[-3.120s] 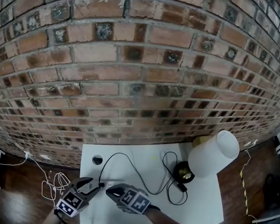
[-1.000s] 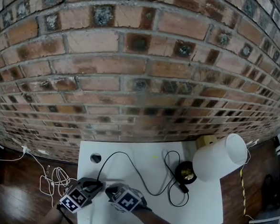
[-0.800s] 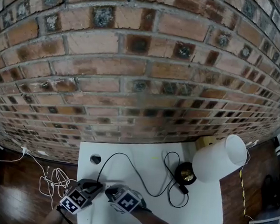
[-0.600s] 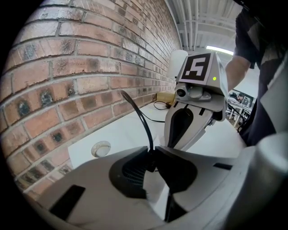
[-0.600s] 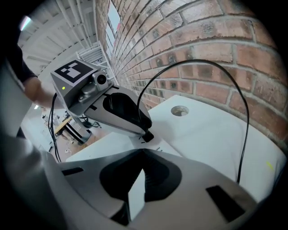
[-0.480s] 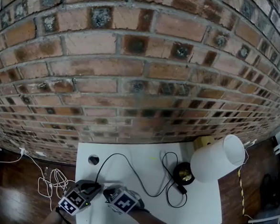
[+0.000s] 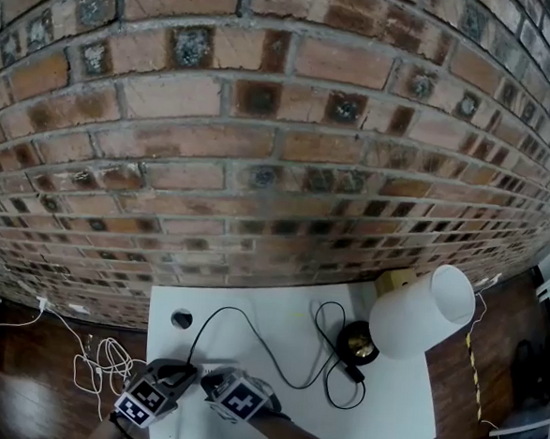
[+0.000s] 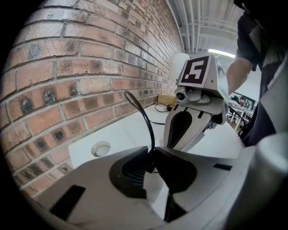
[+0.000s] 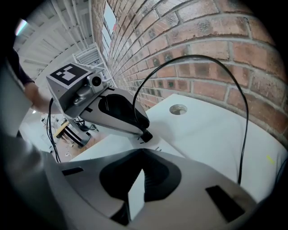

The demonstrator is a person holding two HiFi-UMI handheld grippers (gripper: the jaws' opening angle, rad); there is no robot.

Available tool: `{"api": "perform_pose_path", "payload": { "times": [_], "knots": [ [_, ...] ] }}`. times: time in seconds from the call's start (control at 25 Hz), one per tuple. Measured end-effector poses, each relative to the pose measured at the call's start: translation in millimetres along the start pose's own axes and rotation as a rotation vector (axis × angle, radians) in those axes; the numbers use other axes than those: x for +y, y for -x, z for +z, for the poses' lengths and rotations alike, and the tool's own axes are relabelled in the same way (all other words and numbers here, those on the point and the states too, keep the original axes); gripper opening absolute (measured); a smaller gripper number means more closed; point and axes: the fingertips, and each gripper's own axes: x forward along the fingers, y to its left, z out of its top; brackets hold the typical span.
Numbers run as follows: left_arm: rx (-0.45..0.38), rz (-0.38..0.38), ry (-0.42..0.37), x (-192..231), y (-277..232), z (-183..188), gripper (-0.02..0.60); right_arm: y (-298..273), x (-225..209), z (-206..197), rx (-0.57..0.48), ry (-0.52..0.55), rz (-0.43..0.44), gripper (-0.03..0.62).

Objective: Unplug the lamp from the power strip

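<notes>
Over white table (image 7: 403, 401), down-tilted left gripper (image 7: 187, 371) clamps plug (image 9: 146, 134); right gripper (image 9: 140, 152) closed.

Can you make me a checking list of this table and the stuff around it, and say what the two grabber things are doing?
Surface: white tabletop with a round hole.
Job's things: lamp with white shade and black round base; white power strip; black plug looks still plugged in.
Clutter: small tan box behind the lamp.
Grippers: left gripper shut on the black plug; right gripper jaws together, down at the strip; pinching it or not, cannot tell.
Cables: black lamp cable loops across the table; white cables on the floor.
Surroundings: red brick wall, dark wooden floor.
</notes>
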Motion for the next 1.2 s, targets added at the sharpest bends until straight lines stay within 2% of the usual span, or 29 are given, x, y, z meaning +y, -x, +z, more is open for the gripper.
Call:
{"api": "perform_pose_path", "payload": {
  "times": [0.08, 0.24, 0.44, 0.68, 1.0, 1.2],
  "knots": [
    [-0.006, 0.001, 0.002, -1, 1, 0, 0.071, 1, 1, 0, -0.009, 0.006, -0.006, -0.003],
    [-0.033, 0.009, 0.068, 3, 4, 0, 0.071, 0, 0, 3, -0.011, 0.002, -0.012, -0.003],
    [-0.035, 0.015, 0.081, 6, 3, 0, 0.070, -1, -4, 4, 0.016, -0.034, -0.002, -0.003],
    [-0.050, 0.031, 0.162, 13, 1, 0, 0.069, -4, -7, 1, 0.012, -0.078, 0.008, -0.003],
    [-0.045, 0.018, 0.128, 12, 2, 2, 0.067, -7, -7, 0, 0.004, -0.100, 0.025, -0.003],
    [-0.062, 0.021, 0.156, 13, 3, 1, 0.062, -6, -9, 1, -0.002, -0.099, 0.015, -0.003]
  ]
}}
